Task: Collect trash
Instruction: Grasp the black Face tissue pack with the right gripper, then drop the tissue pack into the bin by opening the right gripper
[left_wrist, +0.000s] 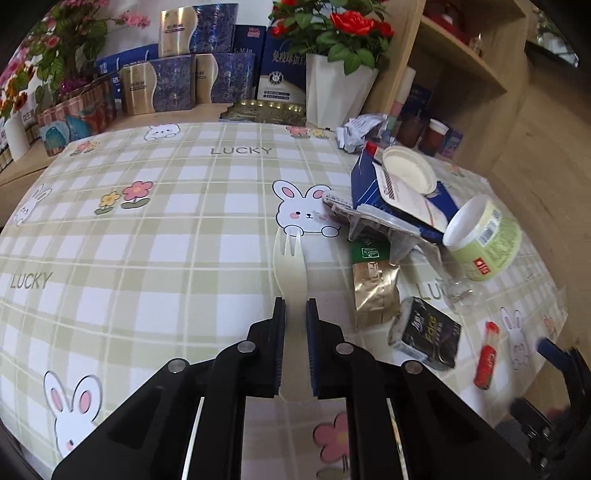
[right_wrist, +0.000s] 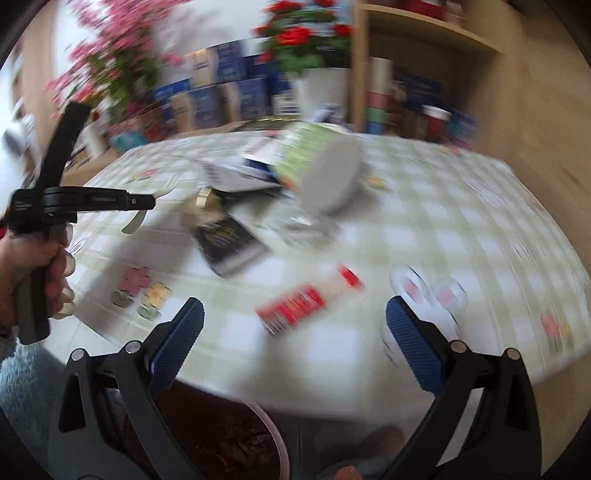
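Note:
My left gripper is shut on the handle of a white disposable fork, tines pointing away over the checked tablecloth. A trash pile lies to its right: a green cup, a blue carton with a white lid, a gold wrapper, a black packet and a red tube. My right gripper is open and empty at the table's near edge, just in front of the red tube. The right wrist view is blurred; it shows the black packet and green cup.
Flower pots, stacked boxes and a basket stand behind the table. A wooden shelf is at the back right. A dark-lined bin sits below the table edge under my right gripper.

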